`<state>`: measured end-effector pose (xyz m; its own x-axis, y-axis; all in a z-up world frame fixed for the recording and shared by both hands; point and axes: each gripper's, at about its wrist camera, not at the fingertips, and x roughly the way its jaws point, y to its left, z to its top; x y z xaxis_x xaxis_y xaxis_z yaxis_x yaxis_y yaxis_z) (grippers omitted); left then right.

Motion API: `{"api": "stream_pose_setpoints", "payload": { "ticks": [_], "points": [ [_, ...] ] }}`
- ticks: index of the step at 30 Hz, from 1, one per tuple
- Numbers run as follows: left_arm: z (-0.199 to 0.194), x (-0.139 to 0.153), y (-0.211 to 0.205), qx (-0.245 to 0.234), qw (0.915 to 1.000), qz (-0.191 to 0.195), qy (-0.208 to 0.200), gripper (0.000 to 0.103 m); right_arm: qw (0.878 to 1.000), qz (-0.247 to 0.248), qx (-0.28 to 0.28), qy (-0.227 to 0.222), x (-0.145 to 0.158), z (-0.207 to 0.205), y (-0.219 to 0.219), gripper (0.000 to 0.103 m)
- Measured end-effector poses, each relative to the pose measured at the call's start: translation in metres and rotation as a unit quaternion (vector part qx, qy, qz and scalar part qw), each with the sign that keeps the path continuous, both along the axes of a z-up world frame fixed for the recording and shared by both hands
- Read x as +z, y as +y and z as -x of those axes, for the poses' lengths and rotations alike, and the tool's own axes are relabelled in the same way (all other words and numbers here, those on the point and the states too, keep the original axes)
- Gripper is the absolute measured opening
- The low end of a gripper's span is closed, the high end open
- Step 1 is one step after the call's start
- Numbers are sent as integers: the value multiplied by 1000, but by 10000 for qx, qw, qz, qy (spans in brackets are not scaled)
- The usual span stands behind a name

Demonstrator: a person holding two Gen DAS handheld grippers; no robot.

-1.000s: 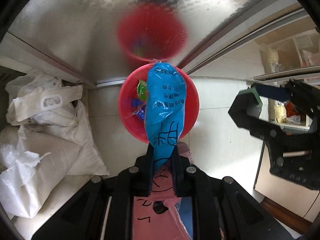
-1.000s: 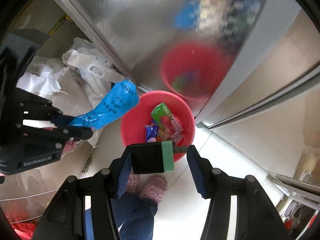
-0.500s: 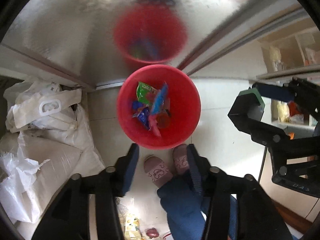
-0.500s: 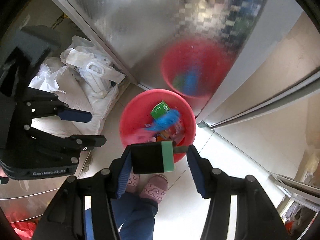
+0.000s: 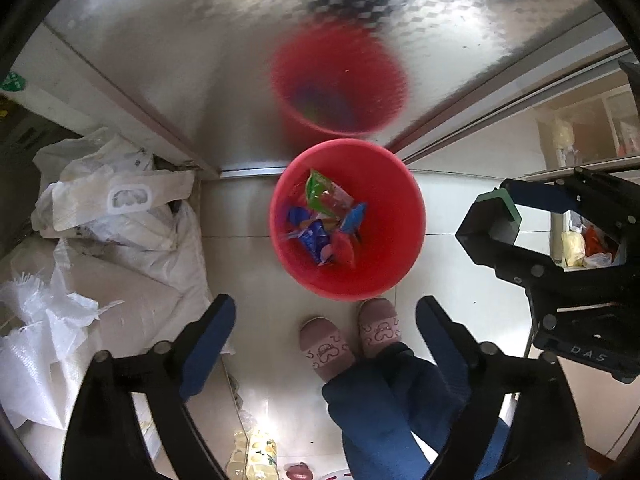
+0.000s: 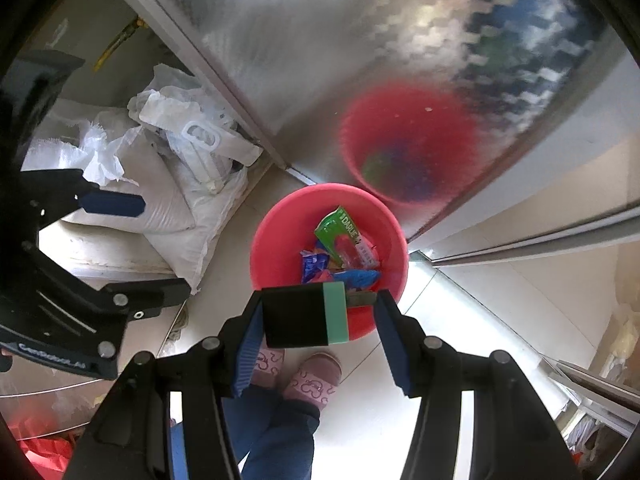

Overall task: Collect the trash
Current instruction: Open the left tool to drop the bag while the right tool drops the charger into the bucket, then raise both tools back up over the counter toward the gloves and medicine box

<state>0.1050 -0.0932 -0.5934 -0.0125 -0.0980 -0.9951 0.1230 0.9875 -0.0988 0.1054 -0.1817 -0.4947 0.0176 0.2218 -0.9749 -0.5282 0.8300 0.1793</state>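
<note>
left wrist: left hand-held gripper jaws opening, nothing between, above round red plastic bin of wrappers on floor | right wrist: right hand-held gripper grasping black-and-green block over bin; risk: block slips into trash.

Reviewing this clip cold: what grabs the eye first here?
The red bucket on the pale floor, with bright wrappers inside and its blurred reflection in the metal panel behind. Above it the right gripper holds a black-and-green block; the left gripper's jaws are opening, empty.
</note>
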Motion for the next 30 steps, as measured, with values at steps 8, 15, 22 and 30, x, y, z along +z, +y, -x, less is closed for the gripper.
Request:
{"api": "stream_pose_setpoints", "payload": {
  "ticks": [8,15,22,30],
  "points": [
    [5,1,19,281,9996,36,4,103,9997,166,160,34,-6,-1,13,51],
    [8,2,25,340,9994,-49,-21,103,9989,405,200,80,-13,-3,21,55],
    [11,10,28,379,9992,-82,-100,103,9988,476,107,58,-9,-3,22,77],
    [19,53,24,334,9989,-174,-283,103,9990,434,36,-23,29,4,15,95]
  ]
}}
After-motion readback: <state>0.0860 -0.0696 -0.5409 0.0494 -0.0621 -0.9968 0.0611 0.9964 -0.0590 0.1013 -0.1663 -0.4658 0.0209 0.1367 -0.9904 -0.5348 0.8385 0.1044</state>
